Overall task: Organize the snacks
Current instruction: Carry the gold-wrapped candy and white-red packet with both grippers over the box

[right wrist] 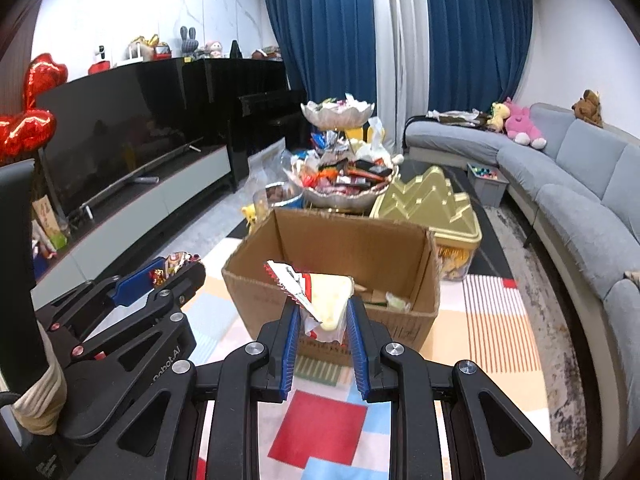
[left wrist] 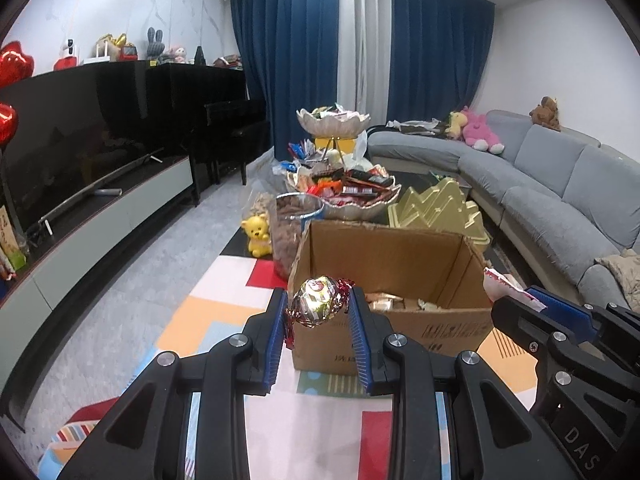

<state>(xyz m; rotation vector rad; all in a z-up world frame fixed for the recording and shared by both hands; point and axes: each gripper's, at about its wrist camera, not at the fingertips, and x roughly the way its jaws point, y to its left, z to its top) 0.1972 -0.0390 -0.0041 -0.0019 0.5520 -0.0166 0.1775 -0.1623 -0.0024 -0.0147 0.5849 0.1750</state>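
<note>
Left tongs [left wrist: 319, 309] clamping a foil-wrapped candy ball [left wrist: 318, 302] between blue ribbed pads, jaws closed only as far as the sweet's width allows. Hovering just at the near left corner of the open cardboard box [left wrist: 400, 256], the candy held level with the rim and overlapping the box wall from this angle. Twisted red-and-silver wrapper ends sticking out past both pads.

Right tongs [right wrist: 323, 312] gripping a clear packet with a pale triangular snack [right wrist: 332, 300] inside, jaws drawn in narrow and pinching the packet's lower part. Packet tilting up and leftward, its red-and-white printed end [right wrist: 286, 278] poking out over the box's near wall. In the left wrist view, same tongs showing at the right edge, with the packet's tip [left wrist: 498, 280] just beside the box's right front corner.

Box sitting on a desk covered by a colourful block-patterned cloth [right wrist: 320, 420], flaps up, a few wrapped snacks [left wrist: 384, 300] lying on its bottom. Standing beyond the box: a two-tier shell-shaped dish [left wrist: 352, 196] heaped with wrapped sweets, a gold peaked-lid container [right wrist: 432, 208] to the right, a clear jar of brown nuts [left wrist: 290, 232] and a small yellow bear figure [left wrist: 257, 234] to the left. Stretching along the right, a grey sofa [left wrist: 560, 184].
</note>
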